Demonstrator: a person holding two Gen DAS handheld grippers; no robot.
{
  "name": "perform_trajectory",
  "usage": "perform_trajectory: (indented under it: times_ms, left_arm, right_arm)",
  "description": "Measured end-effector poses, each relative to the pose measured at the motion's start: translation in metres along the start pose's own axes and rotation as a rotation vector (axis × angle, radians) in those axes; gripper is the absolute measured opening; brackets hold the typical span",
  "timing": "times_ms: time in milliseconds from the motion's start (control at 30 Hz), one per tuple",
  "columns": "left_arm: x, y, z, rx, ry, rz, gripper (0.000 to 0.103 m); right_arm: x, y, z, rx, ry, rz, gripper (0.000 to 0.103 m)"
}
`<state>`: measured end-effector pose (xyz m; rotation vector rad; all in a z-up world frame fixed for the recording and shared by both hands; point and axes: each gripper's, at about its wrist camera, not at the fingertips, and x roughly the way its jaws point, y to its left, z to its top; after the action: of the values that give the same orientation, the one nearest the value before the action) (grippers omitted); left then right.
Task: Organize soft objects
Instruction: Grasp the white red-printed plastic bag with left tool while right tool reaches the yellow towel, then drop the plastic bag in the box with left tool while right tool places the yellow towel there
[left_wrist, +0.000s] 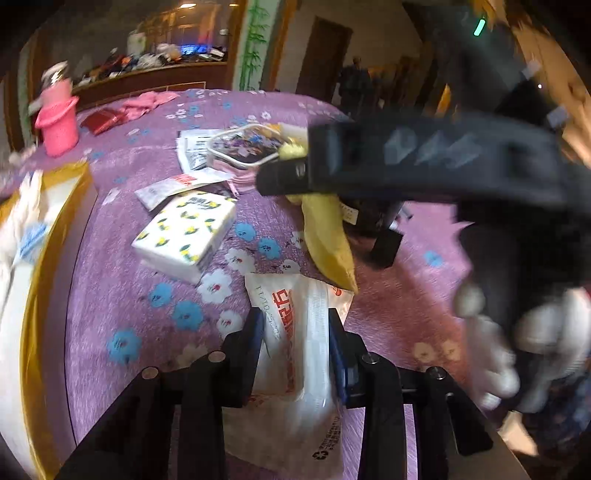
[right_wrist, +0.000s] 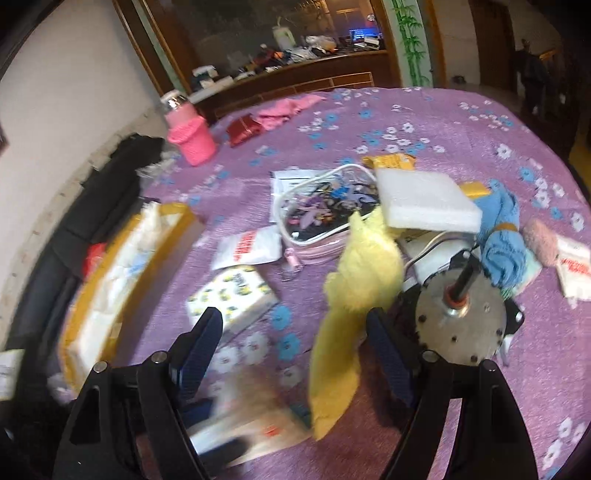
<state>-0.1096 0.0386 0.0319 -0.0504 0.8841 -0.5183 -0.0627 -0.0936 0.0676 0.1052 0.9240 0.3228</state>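
Soft white plastic packet (left_wrist: 295, 332) with red print lay on my purple flowered bench (left_wrist: 122, 280), between the fingers of my left tongs (left_wrist: 296, 334); the pads sat close at its sides, though I could not tell whether they pressed it. My right tongs (right_wrist: 295, 347) stood wide open, gripping nothing, with a limp yellow cloth (right_wrist: 347, 314) lying between the fingers. A lemon-print tissue pack (left_wrist: 186, 232) lay just beyond, near the gold-edged box (left_wrist: 33, 295).
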Motion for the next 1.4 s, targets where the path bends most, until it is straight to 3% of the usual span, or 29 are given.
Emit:
perform_trajectory:
  times_ms: [167, 200, 233, 300, 467, 567, 700, 767, 1000, 1067, 1133, 1200, 1400]
  left_arm:
    - [-0.044, 0.018, -0.009, -0.062, -0.074, -0.03, 0.034]
    - [-0.051, 0.02, -0.009, -0.073, -0.085, -0.038, 0.034]
    - [-0.06, 0.024, -0.01, -0.088, -0.098, -0.052, 0.034]
    - [-0.073, 0.031, -0.011, -0.12, -0.117, -0.069, 0.034]
    - [-0.107, 0.073, -0.013, -0.214, -0.176, -0.054, 0.034]
    - [-0.122, 0.107, -0.013, -0.275, -0.193, 0.003, 0.034]
    - [-0.125, 0.152, -0.012, -0.348, -0.165, 0.091, 0.035]
    - [-0.12, 0.171, -0.009, -0.381, -0.139, 0.116, 0.035]
    - [-0.086, 0.207, 0.003, -0.428, -0.012, 0.233, 0.037]
    - [-0.083, 0.211, 0.002, -0.455, -0.011, 0.257, 0.041]
    - [-0.091, 0.21, -0.001, -0.481, -0.042, 0.208, 0.054]
    - [-0.108, 0.206, -0.007, -0.493, -0.103, 0.18, 0.068]
    - [-0.156, 0.193, -0.019, -0.488, -0.285, 0.217, 0.071]
  right_arm:
    - [0.019, 0.011, 0.003, -0.052, 0.006, -0.15, 0.075]
    - [0.022, 0.014, 0.003, -0.067, -0.002, -0.198, 0.067]
    - [0.025, 0.016, 0.002, -0.08, -0.006, -0.239, 0.045]
    - [0.028, 0.013, 0.003, -0.084, -0.002, -0.26, 0.021]
    - [-0.001, -0.005, 0.0, -0.008, -0.05, -0.148, 0.015]
    - [-0.026, -0.002, 0.0, 0.006, -0.092, -0.089, 0.014]
    - [-0.053, 0.019, 0.009, -0.015, -0.147, -0.021, 0.009]
    - [-0.058, 0.034, 0.015, -0.036, -0.156, 0.019, 0.002]
    - [-0.063, 0.093, 0.029, -0.178, -0.157, 0.075, 0.002]
    - [-0.06, 0.093, 0.027, -0.174, -0.128, 0.053, 0.017]
    - [-0.053, 0.08, 0.017, -0.136, -0.073, 0.038, 0.061]
    - [-0.05, 0.063, -0.002, -0.087, -0.049, 0.009, 0.064]
    - [-0.014, 0.029, -0.026, 0.078, 0.06, 0.0, 0.064]
